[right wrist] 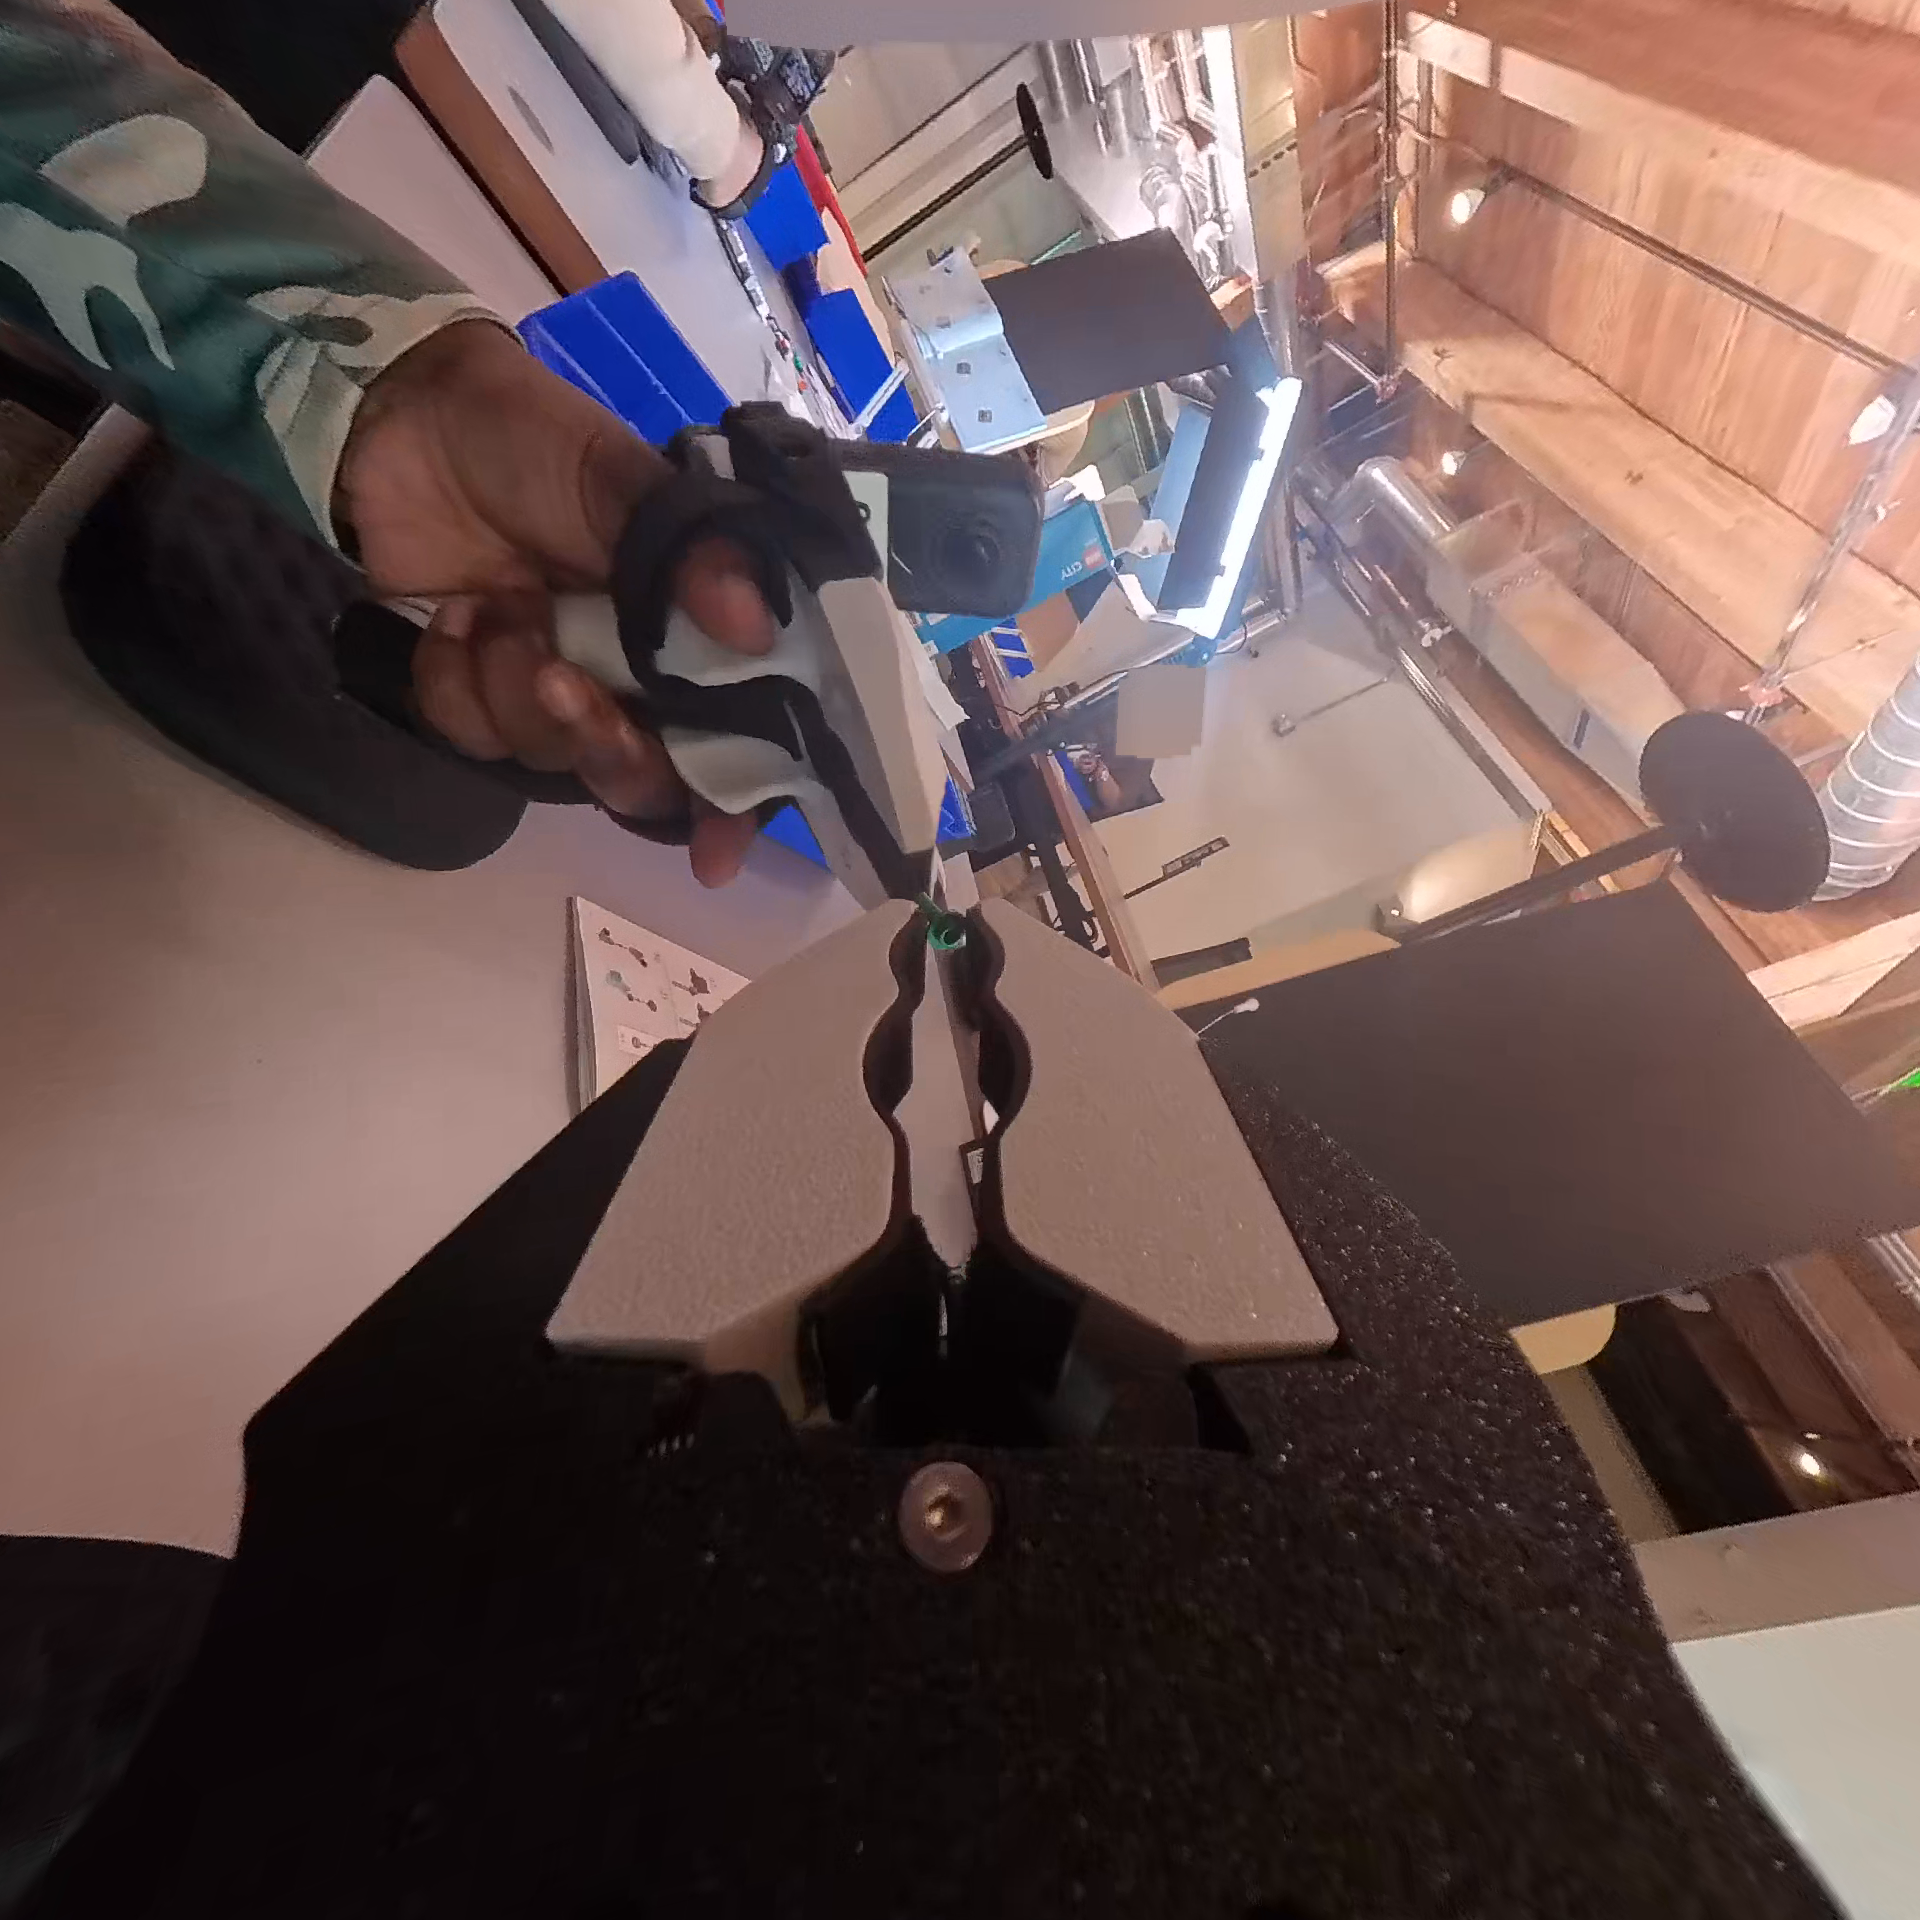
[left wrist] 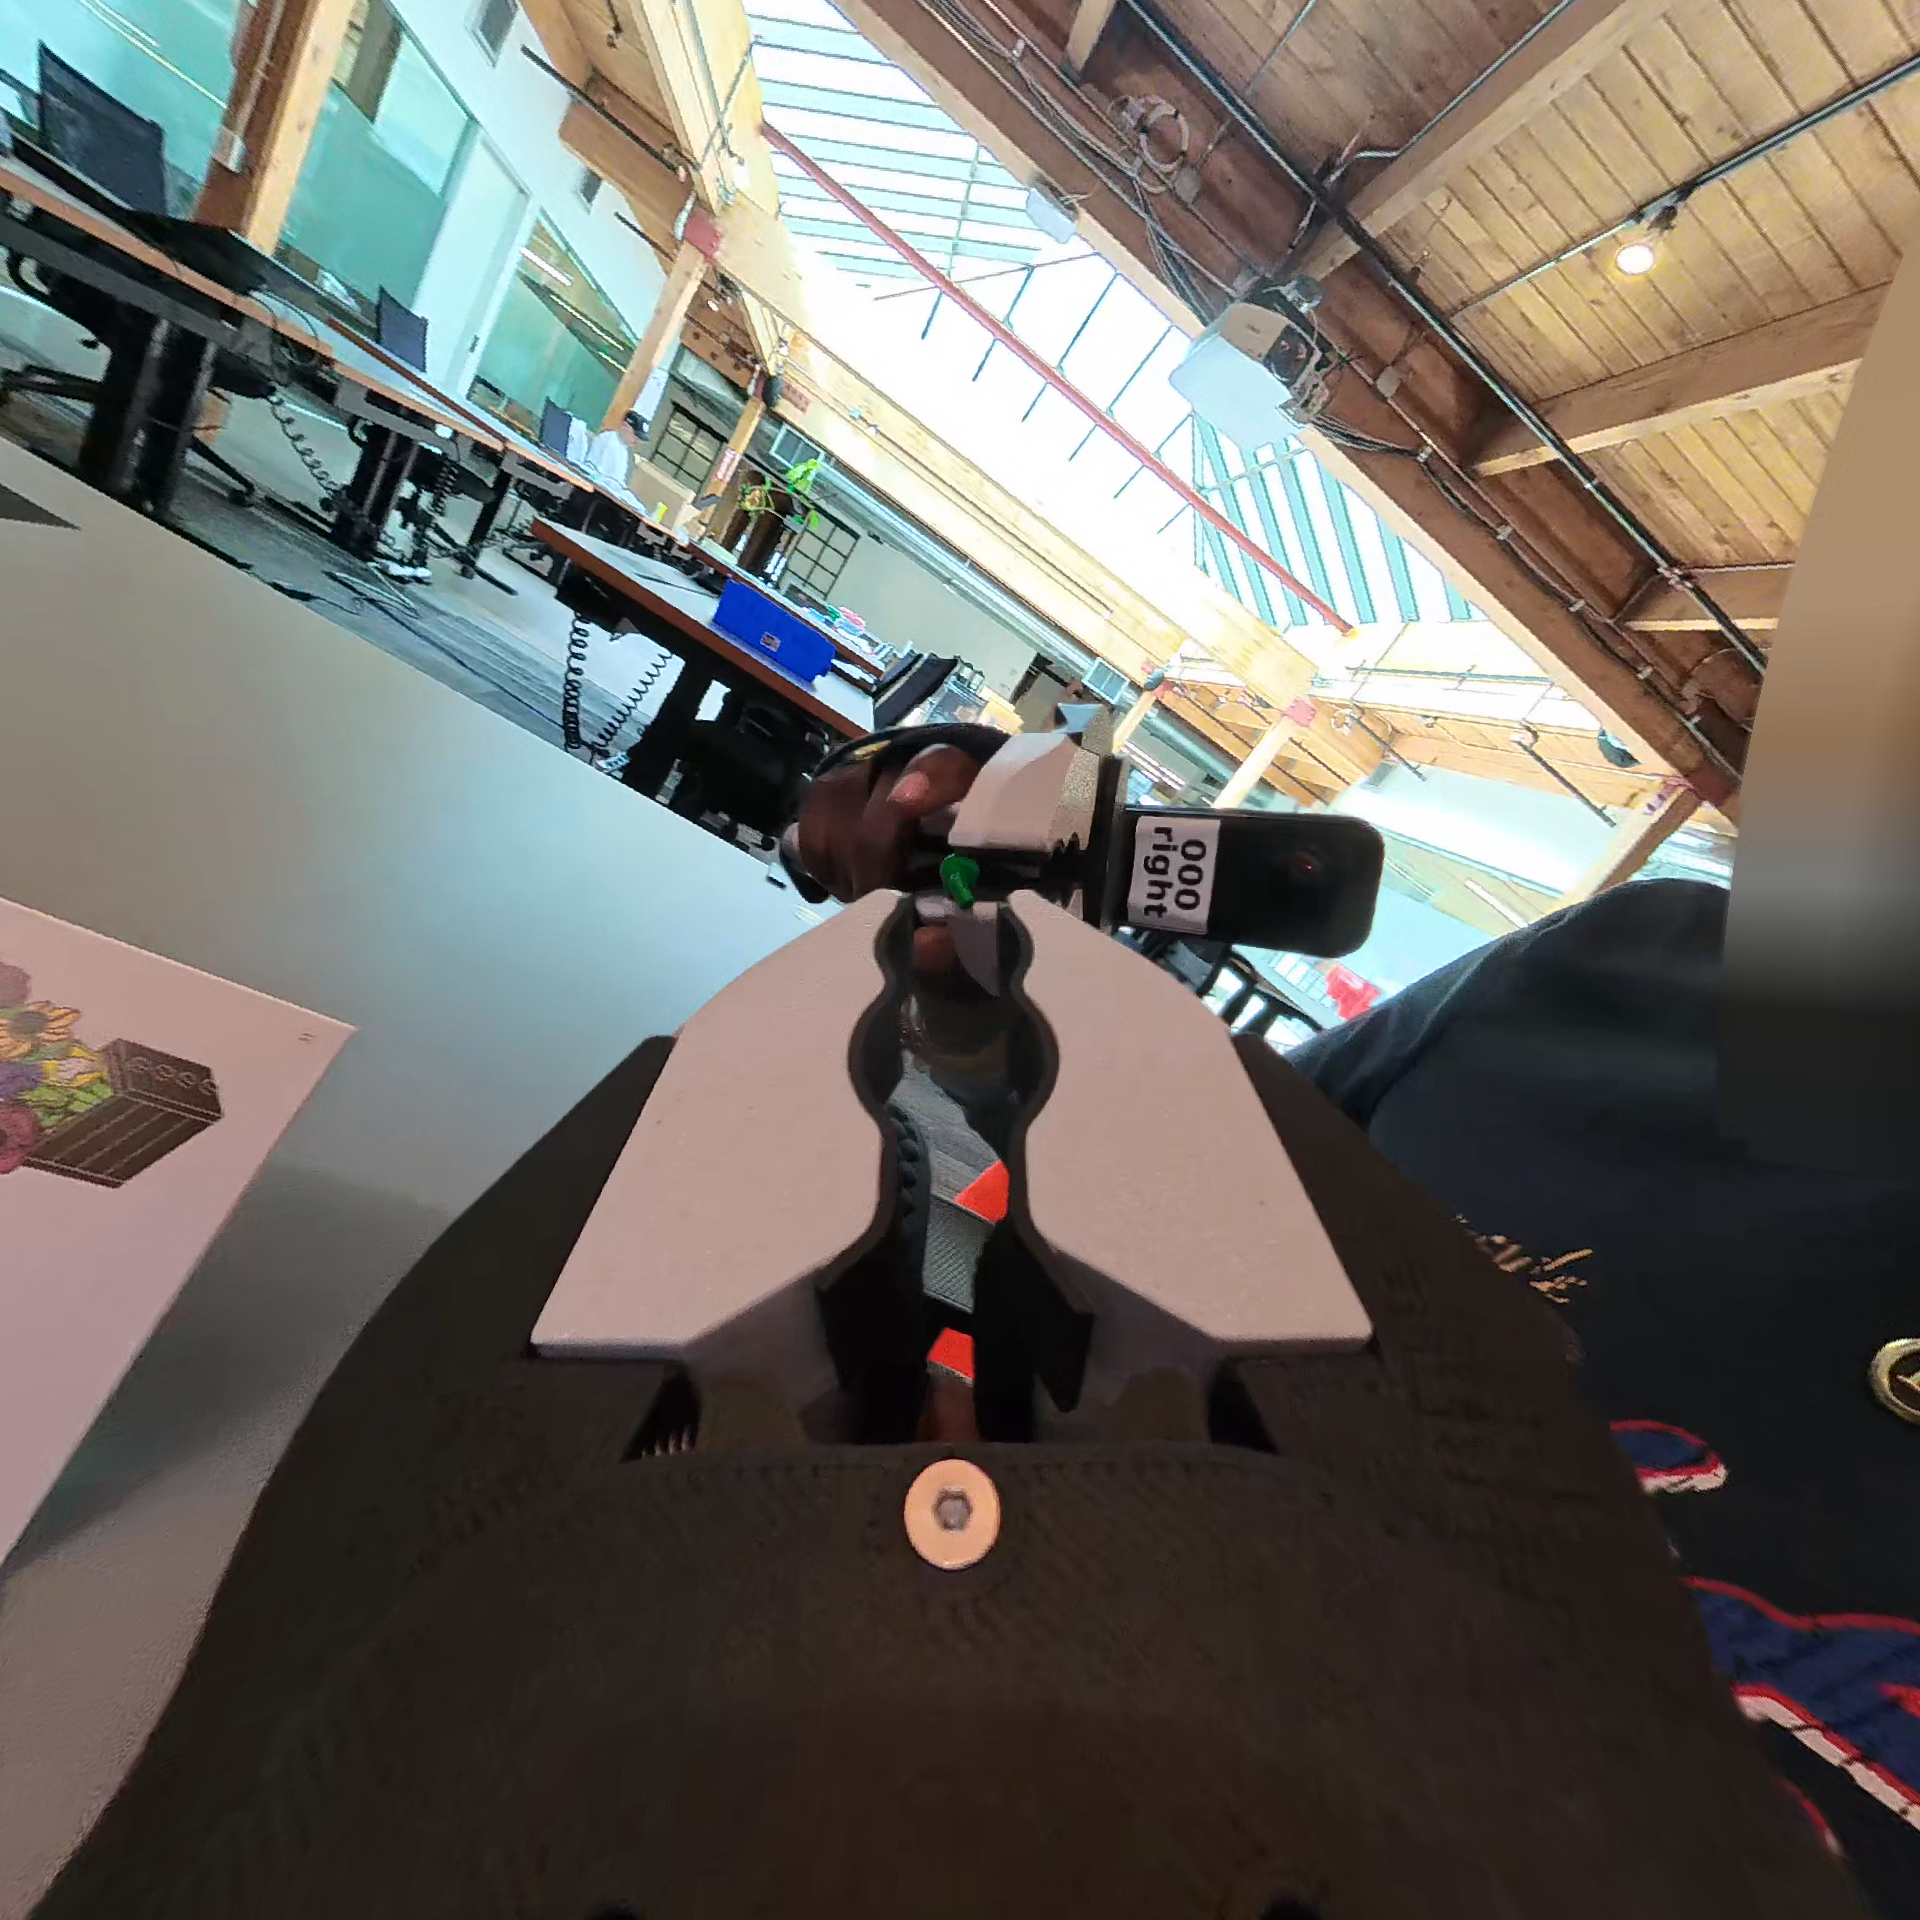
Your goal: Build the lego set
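Grippers meet tip to tip in mid-air, both lifted off the table. Left gripper [left wrist: 954, 914] has its jaws narrowed to a slit at the tips; a small pale bit shows there, but whether it is actually pinched is too small to tell. Right gripper [right wrist: 943, 925] is also narrow, jaws nearly together, with a tiny green piece [right wrist: 941, 928] sitting right at its tips. In the left view the same green piece [left wrist: 958, 878] pokes out just above the left tips, against the far gripper's nose. Which gripper truly grips it cannot be told; it looks like it sits between the two.

Judgement: this is a join or a handoff of a small stem-like part, done in the air because the piece is too small to press down on the table. Tips are lined up nose to nose so the peg can be pushed in straight. Risk: piece slips or pops out if either side squeezes off-axis.

Outward: a hand [right wrist: 540, 582] wraps the left gripper's handle in the right view, camo sleeve behind it. A hand [left wrist: 883, 821] on the right gripper's handle shows in the left view. Instruction booklet [right wrist: 644, 987] lies open on the white table [right wrist: 208, 1039], near left. A printed sheet with a flower-box picture [left wrist: 114, 1101] lies at far left of the left view. Blue bins [right wrist: 623, 353] stand further off.
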`<state>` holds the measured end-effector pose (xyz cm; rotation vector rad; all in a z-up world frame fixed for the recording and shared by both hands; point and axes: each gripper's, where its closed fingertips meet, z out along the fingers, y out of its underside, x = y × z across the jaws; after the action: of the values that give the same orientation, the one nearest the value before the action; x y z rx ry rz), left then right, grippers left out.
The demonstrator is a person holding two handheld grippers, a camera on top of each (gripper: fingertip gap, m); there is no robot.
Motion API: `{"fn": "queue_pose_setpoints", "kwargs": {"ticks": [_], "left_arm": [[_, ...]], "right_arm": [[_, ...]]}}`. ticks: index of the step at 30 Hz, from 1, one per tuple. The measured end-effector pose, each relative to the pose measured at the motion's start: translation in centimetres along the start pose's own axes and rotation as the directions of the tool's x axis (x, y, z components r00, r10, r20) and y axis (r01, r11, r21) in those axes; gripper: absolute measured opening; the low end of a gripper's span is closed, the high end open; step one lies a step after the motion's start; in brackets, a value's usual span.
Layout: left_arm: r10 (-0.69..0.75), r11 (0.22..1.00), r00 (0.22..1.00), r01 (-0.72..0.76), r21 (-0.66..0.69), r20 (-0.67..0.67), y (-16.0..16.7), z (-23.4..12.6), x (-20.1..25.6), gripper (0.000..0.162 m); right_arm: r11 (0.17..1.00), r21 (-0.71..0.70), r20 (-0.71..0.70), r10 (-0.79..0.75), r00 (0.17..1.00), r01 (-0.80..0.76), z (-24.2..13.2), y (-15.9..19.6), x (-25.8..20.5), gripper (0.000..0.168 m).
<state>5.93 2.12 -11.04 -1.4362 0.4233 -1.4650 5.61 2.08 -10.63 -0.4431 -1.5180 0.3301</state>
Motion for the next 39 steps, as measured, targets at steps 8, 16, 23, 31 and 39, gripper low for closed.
{"fn": "queue_pose_setpoints", "kwargs": {"ticks": [8,16,23,31,39], "left_arm": [[-0.122,0.992,0.984,0.119,-0.03,-0.133,0.4,-0.1,1.2,0.004],[-0.14,0.988,0.982,0.131,-0.079,-0.125,0.8,-0.5,0.8,0.007],[-0.104,0.993,0.987,0.096,-0.063,-0.12,0.7,-1.0,0.5,0.003],[0.195,0.98,0.981,-0.195,0.045,-0.002,-0.7,-2.0,0.0,0.003],[0.498,0.867,0.858,-0.497,-0.043,0.121,-0.4,-2.5,-0.4,0.003]], "right_arm": [[0.995,0.026,0.027,-0.1,0.995,0.1,0.3,-1.3,-0.5,0.007],[0.966,-0.019,0.046,-0.255,0.966,0.256,0.9,-1.3,-1.0,0.007],[0.947,-0.037,0.049,-0.317,0.947,0.319,1.4,-1.2,-1.1,0.007],[0.943,0.06,0.053,0.323,0.945,-0.326,1.8,-0.9,0.3,0.016],[0.35,0.011,0.352,0.875,0.331,-0.937,2.8,-0.6,-1.1,0.016]]}}
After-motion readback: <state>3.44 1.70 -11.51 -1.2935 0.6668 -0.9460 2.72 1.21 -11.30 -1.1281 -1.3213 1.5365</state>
